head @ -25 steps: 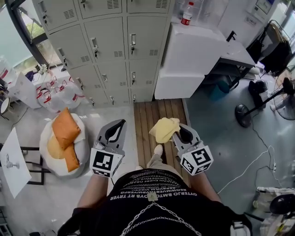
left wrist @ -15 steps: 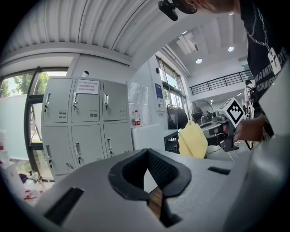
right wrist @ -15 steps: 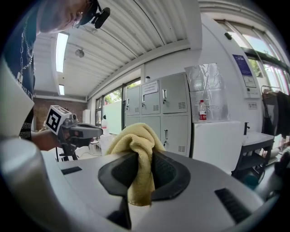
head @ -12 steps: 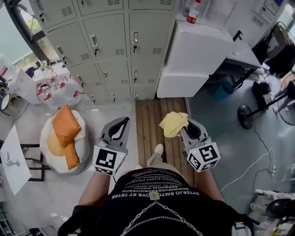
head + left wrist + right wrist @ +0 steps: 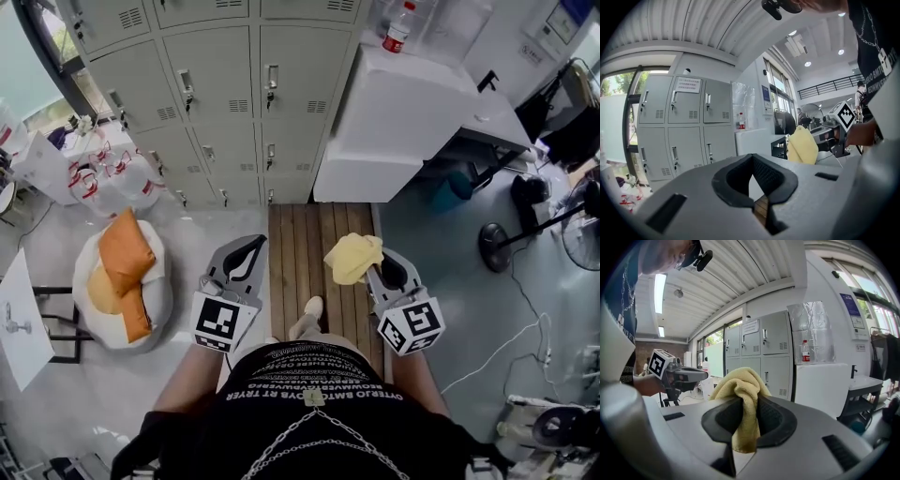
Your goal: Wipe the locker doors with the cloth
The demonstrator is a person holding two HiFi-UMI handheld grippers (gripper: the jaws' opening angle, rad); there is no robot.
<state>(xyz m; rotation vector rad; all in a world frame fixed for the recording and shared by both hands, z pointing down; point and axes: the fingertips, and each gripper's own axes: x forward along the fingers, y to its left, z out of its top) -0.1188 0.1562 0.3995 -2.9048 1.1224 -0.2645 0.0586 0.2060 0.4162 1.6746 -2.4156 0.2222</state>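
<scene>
Since a second ago my right hand-held gripper (image 5: 376, 266) has drifted a little to the right in the head view, carrying the yellow cloth (image 5: 352, 256) with it. My shoe (image 5: 307, 315) has shifted on the wooden planking (image 5: 292, 239).

That hand-held gripper's jaws are clamped on the cloth, which bunches up above the pads with a tail hanging down between them. My left hand-held gripper (image 5: 248, 245) has its tips together and nothing in them; only floor shows through the gap behind the pads.

The grey locker doors (image 5: 220, 70) stand well ahead of both, untouched. A white cabinet (image 5: 394, 131) sits beside them on the right, with a red-capped bottle (image 5: 397, 28) on top. An orange cushion (image 5: 125, 262) lies on a white beanbag to my left.
</scene>
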